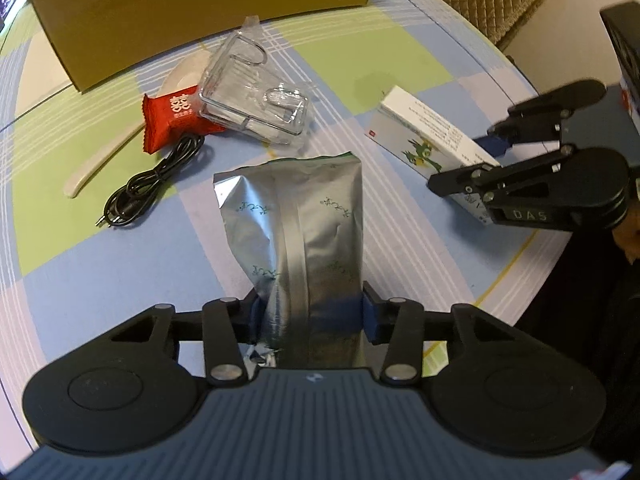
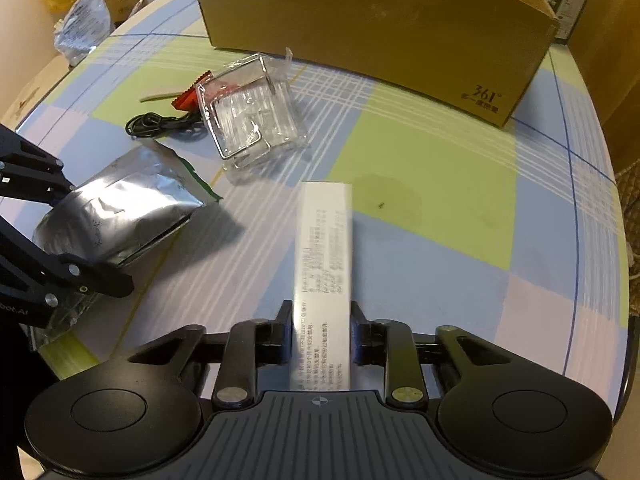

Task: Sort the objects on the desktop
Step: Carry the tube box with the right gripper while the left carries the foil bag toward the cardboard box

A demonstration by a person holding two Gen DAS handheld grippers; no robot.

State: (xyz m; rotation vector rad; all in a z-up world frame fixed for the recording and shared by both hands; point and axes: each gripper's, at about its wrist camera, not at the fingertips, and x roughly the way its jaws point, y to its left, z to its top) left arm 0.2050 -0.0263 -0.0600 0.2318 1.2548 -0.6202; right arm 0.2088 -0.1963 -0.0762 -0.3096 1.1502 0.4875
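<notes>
Left wrist view: my left gripper (image 1: 310, 312) pinches the silver foil pouch (image 1: 296, 224) at centre frame, probably bound for the cardboard box (image 1: 200, 12) at upper left.

Right wrist view: my right gripper (image 2: 320, 334) clamps the white carton (image 2: 322, 248), centre frame, aimed boxward.

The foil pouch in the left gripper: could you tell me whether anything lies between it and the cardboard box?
Yes. The clear plastic case lies directly between the foil pouch and the cardboard box, with the red packet and black cable just left of that line.

Crinkled glossy foil pouch (image 1: 296, 224), clear plastic case (image 1: 256, 92), matt cardboard box (image 2: 376, 28).
</notes>
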